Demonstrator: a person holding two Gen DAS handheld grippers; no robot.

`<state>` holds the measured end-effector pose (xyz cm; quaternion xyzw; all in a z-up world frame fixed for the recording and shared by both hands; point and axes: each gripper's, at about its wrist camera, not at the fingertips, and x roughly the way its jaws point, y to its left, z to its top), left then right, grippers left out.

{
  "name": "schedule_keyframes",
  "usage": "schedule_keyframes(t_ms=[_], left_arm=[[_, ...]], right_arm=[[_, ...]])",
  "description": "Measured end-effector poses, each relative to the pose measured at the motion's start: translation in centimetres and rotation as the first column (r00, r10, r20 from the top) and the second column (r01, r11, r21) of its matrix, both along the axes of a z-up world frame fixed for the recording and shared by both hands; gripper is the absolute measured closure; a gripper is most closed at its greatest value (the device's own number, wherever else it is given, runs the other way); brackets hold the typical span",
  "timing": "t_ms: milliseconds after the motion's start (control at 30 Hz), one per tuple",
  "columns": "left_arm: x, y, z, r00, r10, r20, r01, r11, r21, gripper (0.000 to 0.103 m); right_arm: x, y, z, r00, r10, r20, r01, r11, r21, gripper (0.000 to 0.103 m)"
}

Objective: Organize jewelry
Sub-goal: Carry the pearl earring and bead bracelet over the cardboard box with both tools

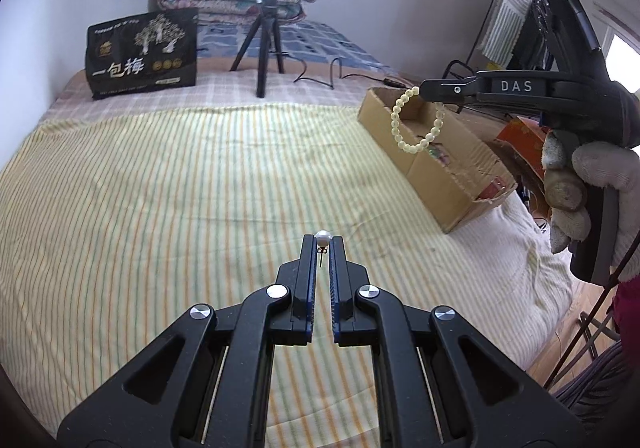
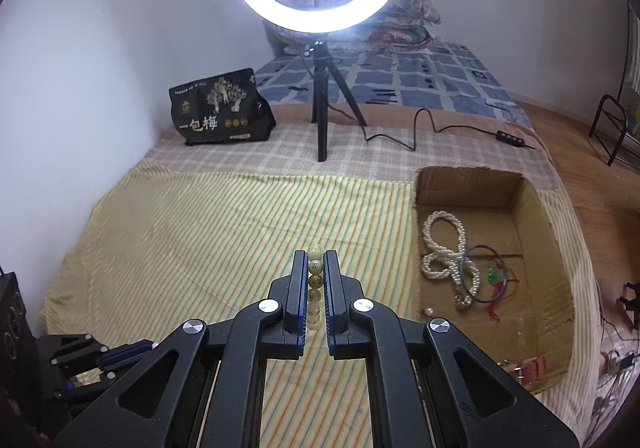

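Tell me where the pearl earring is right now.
The pearl earring is pinched at the tips of the left gripper, bottom centre of the left wrist view, above the striped cloth.

The left gripper [image 1: 322,244] is filling the lower middle of its own view — black plastic arms, four round silver screws, blue-edged ribbed pads lining the fingers. The right gripper [image 1: 420,90] is showing at the right edge of that frame, black too, with white letters "DAS" and a small green light glowing above. A worn whitish knit glove [image 1: 592,188] is covering the hand — fraying at the fingertips.
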<state>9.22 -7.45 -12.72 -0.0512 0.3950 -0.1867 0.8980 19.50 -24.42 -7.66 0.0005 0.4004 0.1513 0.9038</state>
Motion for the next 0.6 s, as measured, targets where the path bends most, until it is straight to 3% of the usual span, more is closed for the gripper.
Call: schedule_keyframes(t_ms=[600], left_arm=[[4.6,-6.6,3.4,0.992,-0.110,0.066,0.109,0.994,0.007,0.099]], right_arm=[[-1.9,-10.3,2.3,0.984,-0.176,0.040,0.175,0.984,0.022,0.097]])
